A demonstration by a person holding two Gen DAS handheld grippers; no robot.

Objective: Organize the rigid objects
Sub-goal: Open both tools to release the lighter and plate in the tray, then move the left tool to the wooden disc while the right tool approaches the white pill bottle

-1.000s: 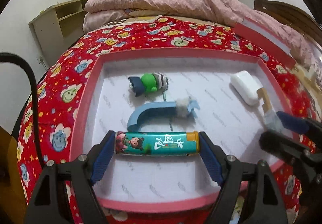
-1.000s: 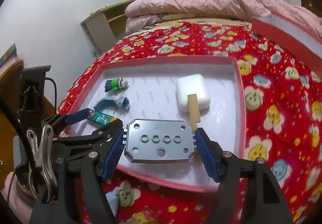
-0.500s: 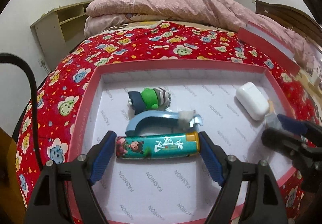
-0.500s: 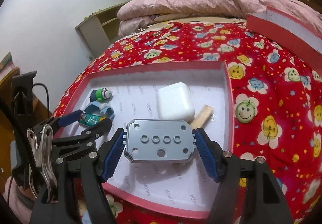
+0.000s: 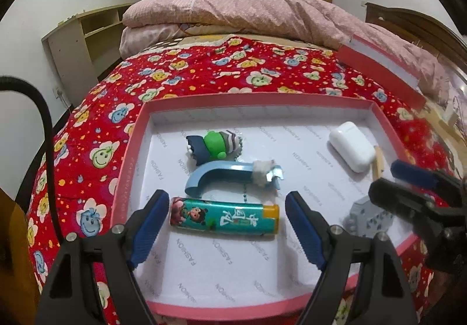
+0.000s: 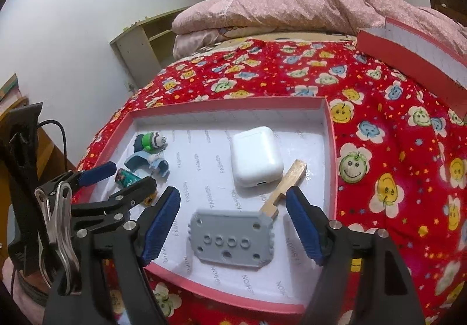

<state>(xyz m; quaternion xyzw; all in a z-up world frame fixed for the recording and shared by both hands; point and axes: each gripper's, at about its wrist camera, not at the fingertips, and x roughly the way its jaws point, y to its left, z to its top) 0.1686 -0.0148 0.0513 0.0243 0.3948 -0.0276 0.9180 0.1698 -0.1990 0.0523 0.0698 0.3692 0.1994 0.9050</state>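
Observation:
A pink-rimmed tray (image 5: 137, 132) (image 6: 329, 132) with a white floor lies on the red bedspread. In it lie a teal lighter (image 5: 223, 220) (image 6: 127, 177), a blue curved tool (image 5: 230, 176) (image 6: 146, 163), a green figurine (image 5: 214, 144) (image 6: 149, 141), a white earbud case (image 5: 351, 150) (image 6: 255, 155), a wooden piece (image 5: 378, 163) (image 6: 287, 186) and a grey perforated plate (image 5: 366, 218) (image 6: 230, 239). My left gripper (image 5: 226, 227) is open, its jaws apart on either side of the lighter. My right gripper (image 6: 233, 225) is open around the plate, which lies on the tray floor.
A pink box lid (image 5: 382, 71) (image 6: 408, 53) rests on the bedspread at the far right. A folded pink quilt (image 5: 248, 12) lies at the bed's far end. A shelf unit (image 5: 78, 42) stands by the left wall.
Both grippers opened. The lighter left the left jaws and the grey plate left the right jaws; both now lie on the tray floor. Both grippers have pulled back slightly.

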